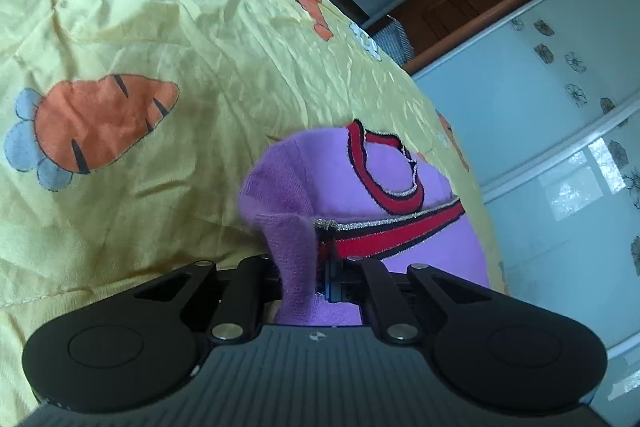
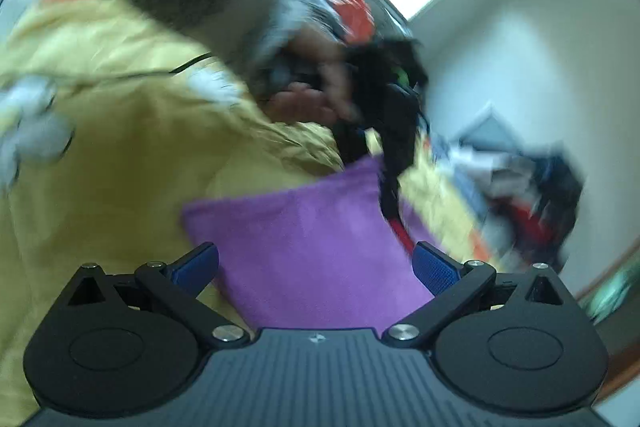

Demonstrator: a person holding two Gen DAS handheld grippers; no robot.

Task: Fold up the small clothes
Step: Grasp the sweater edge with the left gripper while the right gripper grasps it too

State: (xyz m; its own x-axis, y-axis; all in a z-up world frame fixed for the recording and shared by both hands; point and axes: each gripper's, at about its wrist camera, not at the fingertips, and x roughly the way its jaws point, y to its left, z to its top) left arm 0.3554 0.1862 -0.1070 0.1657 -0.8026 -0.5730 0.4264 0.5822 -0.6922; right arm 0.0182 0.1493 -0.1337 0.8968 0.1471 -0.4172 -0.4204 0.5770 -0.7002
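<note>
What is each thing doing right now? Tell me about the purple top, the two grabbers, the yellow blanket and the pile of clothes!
Purple top: lying on the blanket, one edge pinched and lifted.
Left hand-held gripper: shut on the purple top's edge.
Right hand-held gripper: open, holding nothing, purple top between its fingers.
Yellow carrot blanket: spread out, wrinkled.
Clothes pile: heaped, unfolded, blurry.
</note>
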